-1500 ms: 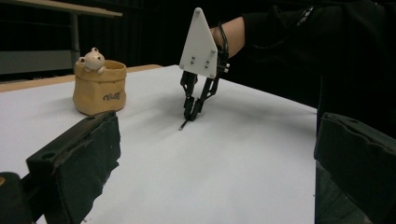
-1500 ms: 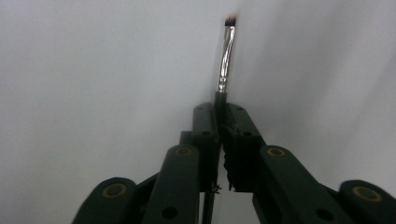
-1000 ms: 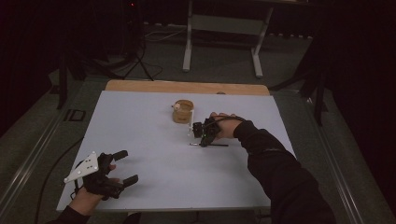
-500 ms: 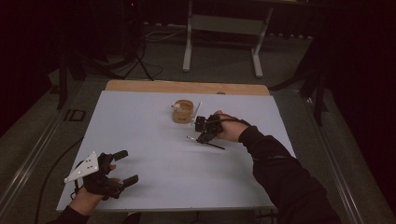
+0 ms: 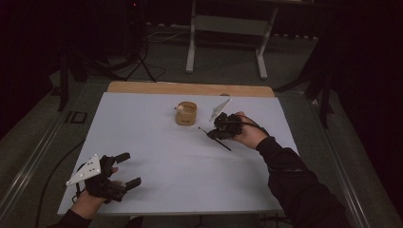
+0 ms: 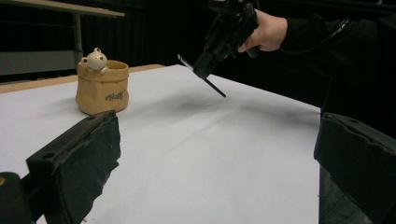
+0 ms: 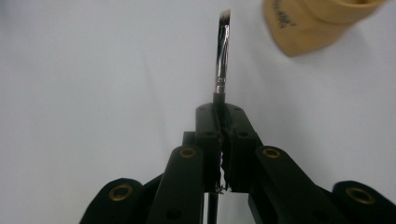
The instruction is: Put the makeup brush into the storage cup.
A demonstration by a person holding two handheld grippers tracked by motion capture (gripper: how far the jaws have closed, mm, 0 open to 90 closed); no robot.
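- The right gripper is seen right of table centre, just beside the pot at its 4 o'clock, raised off the surface.
- Its 2 jaws are pressed together on a thin brush; in the right gripper view the metal ferrule and angled bristle tip are seen sticking out past the pads toward 12 o'clock.
- In the high view the brush handle is seen trailing from the jaws toward 4 o'clock, clear of the white table.
- A tan pot with a small bear figure on its rim is stood upright near the table's far edge.
- The left gripper is rested at the near left corner, at 7 o'clock from the pot and well apart from it.
- Its jaws are spread wide, with nothing held between them.
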